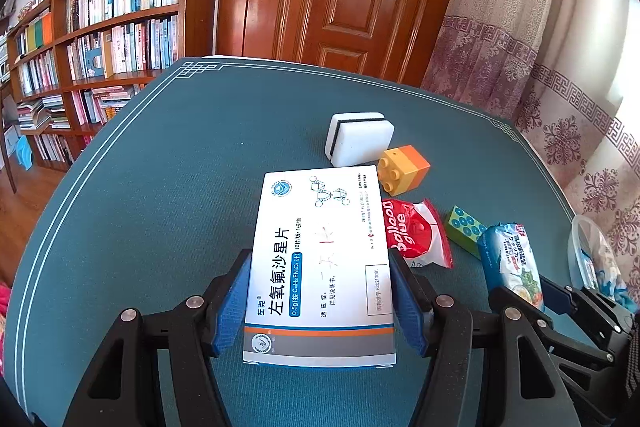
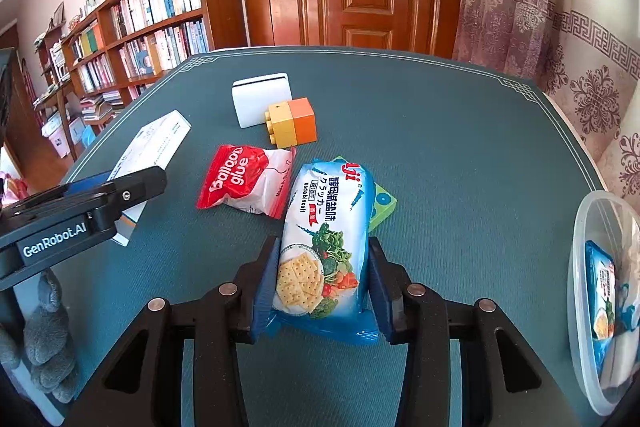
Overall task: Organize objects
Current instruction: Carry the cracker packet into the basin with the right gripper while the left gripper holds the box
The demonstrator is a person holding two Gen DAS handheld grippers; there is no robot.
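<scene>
My left gripper (image 1: 320, 291) is shut on a white medicine box (image 1: 320, 259) with blue and orange print, held just above the teal table mat (image 1: 160, 187). My right gripper (image 2: 320, 279) is shut on a blue soda biscuit packet (image 2: 324, 247); the packet also shows in the left wrist view (image 1: 510, 263). The medicine box (image 2: 154, 147) and the left gripper (image 2: 80, 203) show at the left of the right wrist view. A clear plastic container (image 2: 592, 267) at the right edge holds another biscuit packet (image 2: 600, 295).
On the mat (image 2: 460, 147) lie a red and white Balloon glue packet (image 2: 244, 183), a yellow and orange toy brick (image 2: 292, 123), a white sponge block (image 2: 260, 99) and a green dotted block (image 2: 382, 203) partly under the biscuit packet. Bookshelves, a wooden door and curtains stand behind.
</scene>
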